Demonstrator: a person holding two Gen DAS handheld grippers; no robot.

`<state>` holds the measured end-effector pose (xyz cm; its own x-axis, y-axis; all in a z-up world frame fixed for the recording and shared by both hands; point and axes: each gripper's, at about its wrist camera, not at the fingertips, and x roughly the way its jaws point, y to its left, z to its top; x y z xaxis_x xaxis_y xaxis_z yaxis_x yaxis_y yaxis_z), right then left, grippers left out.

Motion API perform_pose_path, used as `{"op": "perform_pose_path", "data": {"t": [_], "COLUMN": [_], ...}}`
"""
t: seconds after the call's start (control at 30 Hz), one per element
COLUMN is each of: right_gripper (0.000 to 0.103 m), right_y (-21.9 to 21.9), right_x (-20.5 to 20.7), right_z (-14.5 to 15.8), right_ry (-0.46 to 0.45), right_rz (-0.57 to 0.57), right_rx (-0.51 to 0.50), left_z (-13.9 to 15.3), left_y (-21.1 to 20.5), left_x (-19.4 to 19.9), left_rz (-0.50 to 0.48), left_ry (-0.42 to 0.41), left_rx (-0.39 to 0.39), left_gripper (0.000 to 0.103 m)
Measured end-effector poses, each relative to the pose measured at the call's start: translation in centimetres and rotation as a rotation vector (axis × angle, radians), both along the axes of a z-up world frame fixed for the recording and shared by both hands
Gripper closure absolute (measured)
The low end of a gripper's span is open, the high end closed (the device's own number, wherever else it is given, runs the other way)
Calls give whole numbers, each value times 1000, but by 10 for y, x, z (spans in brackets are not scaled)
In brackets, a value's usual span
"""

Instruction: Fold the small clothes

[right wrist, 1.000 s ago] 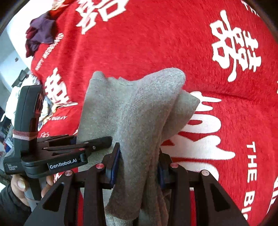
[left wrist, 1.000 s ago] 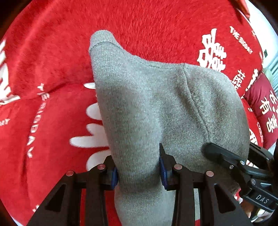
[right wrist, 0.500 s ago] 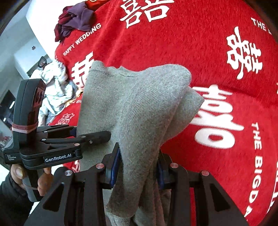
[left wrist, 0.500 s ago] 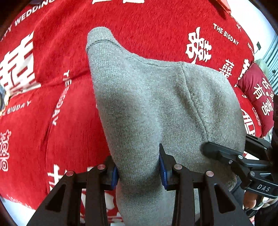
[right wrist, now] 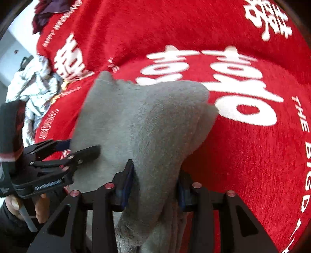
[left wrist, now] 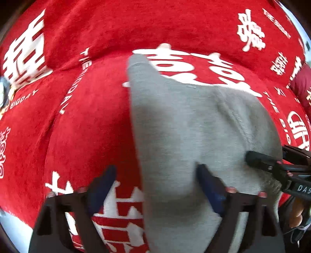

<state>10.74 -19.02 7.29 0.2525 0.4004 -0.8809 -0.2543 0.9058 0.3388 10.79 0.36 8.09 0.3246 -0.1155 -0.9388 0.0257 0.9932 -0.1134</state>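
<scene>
A folded grey knit garment (left wrist: 194,136) lies across a red plush blanket (left wrist: 87,126) printed with white double-happiness characters and the words "THE BIGDAY". In the right wrist view the print reads "THE BIG" down the blanket's right side; other white wording near the top left is too blurred to read. "DAS" shows on the black body of the right gripper (left wrist: 272,161) at the garment's right edge.

Since half a second ago the left gripper (left wrist: 155,175) has just been spreading its jaws: its left blue pad (left wrist: 103,184) now stands clear of the cloth over bare blanket, while the other sits against the garment's side. The right gripper (right wrist: 155,175) has also been opening, with the grey fold between its pads; whether they press it cannot be told. The garment sits lower against the blanket than before.

Its long axis runs away from both grippers, a ribbed corner pointing to the blanket's far side. A pale crumpled cloth (right wrist: 33,91) and dark purple clothes (right wrist: 48,13) lie beyond the blanket's left edge.
</scene>
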Motion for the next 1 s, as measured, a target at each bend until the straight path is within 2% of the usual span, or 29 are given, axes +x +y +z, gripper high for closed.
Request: {"op": "perform_pose_path", "data": {"t": [0.07, 0.13, 0.23, 0.3, 0.4, 0.47, 0.53, 0.63, 0.67, 0.7, 0.77, 0.8, 0.87, 0.93, 1.0], "right_gripper": [42, 41, 41, 41, 41, 41, 41, 41, 42, 42, 41, 41, 41, 41, 40], "right_y": [-10, -19, -25, -15, 16, 36, 45, 43, 39, 32, 23, 23, 25, 24, 22], "right_x": [0, -7, -32, -55, -94, -114, -120, -111, -106, -102, -98, -98, -100, -103, -101], "right_z": [1, 10, 39, 59, 73, 65, 48, 10, 1, -6, -3, 1, 12, 26, 40], "right_ry": [4, -26, -137, -231, -311, -322, -298, -223, -193, -160, -151, -154, -175, -226, -269], "right_rz": [-35, -63, -43, 55, 288, 412, 459, 422, 397, 372, 337, 339, 357, 364, 344], "right_rx": [-20, -38, -114, -126, -91, -93, -118, -219, -232, -198, -131, -130, -145, -122, -94], "left_z": [1, 8, 24, 32, 35, 35, 28, -1, -12, -18, -24, -20, -3, 17, 31], "left_y": [11, 21, 30, 27, 6, -9, -17, -16, -11, -4, 11, 14, 17, 18, 23], "left_x": [-1, -6, -25, -35, -51, -60, -62, -53, -49, -47, -43, -43, -44, -42, -32], "left_rz": [23, 53, 57, 34, -52, -125, -150, -116, -105, -73, -5, 18, 22, 5, 30], "left_ry": [24, 26, -33, -53, -70, -99, -105, -47, -15, 7, 65, 64, 6, -61, -120], "left_rx": [-52, -81, -87, -114, -158, -167, -157, -86, -100, -146, -238, -242, -208, -178, -121], "left_gripper": [14, 14, 14, 14, 14, 14, 14, 14, 4, 1, 1, 1, 1, 1, 1]}}
